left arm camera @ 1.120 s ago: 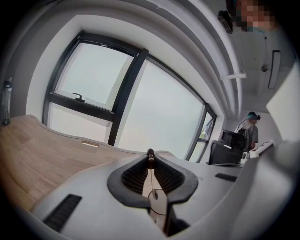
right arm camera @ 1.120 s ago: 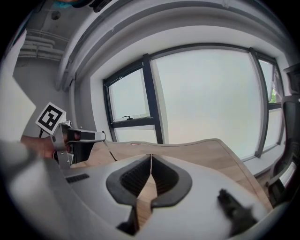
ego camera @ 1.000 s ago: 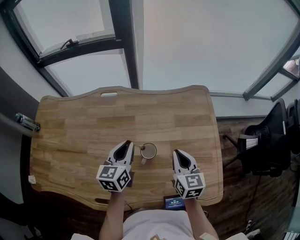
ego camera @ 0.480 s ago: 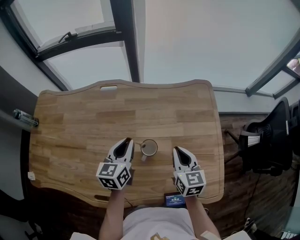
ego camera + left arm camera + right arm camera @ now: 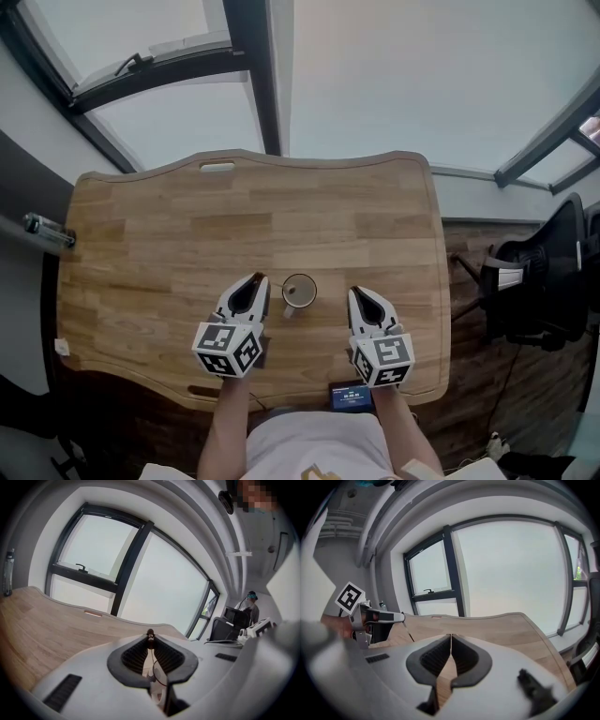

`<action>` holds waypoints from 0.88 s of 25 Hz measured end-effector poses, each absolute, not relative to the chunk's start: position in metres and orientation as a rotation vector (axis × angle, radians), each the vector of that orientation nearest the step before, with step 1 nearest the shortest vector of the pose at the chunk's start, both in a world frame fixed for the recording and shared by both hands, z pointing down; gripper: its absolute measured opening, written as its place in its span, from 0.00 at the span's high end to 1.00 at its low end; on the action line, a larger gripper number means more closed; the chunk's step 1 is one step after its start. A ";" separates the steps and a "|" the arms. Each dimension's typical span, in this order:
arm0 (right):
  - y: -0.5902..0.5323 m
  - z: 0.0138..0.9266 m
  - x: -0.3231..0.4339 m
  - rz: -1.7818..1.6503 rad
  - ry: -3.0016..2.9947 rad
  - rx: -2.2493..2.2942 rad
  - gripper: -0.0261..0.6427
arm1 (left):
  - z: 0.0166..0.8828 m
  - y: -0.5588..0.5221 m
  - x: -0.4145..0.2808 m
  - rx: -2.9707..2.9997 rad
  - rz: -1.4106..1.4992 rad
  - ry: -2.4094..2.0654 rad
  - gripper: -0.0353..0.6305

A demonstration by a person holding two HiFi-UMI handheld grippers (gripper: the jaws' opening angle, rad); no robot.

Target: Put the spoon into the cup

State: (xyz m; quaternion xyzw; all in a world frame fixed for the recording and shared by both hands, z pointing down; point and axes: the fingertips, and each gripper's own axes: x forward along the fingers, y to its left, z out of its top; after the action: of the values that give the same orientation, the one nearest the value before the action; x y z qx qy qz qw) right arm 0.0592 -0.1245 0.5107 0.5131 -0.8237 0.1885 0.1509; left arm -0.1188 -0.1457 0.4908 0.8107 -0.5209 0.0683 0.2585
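**Head view: spoon (image 5: 150, 634) pinched in the left tongs (image 5: 255, 281), just beside the cup (image 5: 299, 292)**

Head view looks down on a wooden tabletop (image 5: 169, 244) in front of a big window. At the far left edge of the tabletop sits a small dark cylinder-shaped thing (image 5: 42, 230); what it is I cannot tell.

The left tongs are above the near middle part of the tabletop, and their tips point toward the window. In the left gripper view the two jaws are almost together. They press on a thin piece of the spoon, and its small brown end shows right at the tips. In the right gripper view a thin dark shaft hangs down at a slant from the tips of the left tongs.

The cup stands upright on the tabletop just to the right of these tips, and its open mouth shows from above. In the head view the spoon is too thin to follow, so I cannot tell if its lower end reaches the cup.

Further right, a little apart from the cup, are the right tongs (image 5: 357, 293). In the right gripper view their jaws are closed tip to tip with nothing between them; only wood shows through the gap behind.

A small device with a lit screen (image 5: 350, 397) lies at the near edge. A dark chair (image 5: 539, 281) stands on the floor beyond the right edge.
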 end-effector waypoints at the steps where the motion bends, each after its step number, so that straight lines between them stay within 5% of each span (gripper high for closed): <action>1: -0.125 0.512 0.059 0.544 -2.364 1.472 0.91 | 0.492 -0.146 -0.119 2.196 0.187 -1.410 0.88; 22: -0.130 0.530 0.062 0.589 -2.343 1.449 0.91 | 0.512 -0.152 -0.110 2.172 0.210 -1.380 0.88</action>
State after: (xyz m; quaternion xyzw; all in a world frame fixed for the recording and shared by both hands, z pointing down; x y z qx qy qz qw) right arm 0.0617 -0.1303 0.5304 0.5077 -0.8207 0.2063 0.1616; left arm -0.1101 -0.1518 0.5119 0.8086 -0.5135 0.0782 0.2761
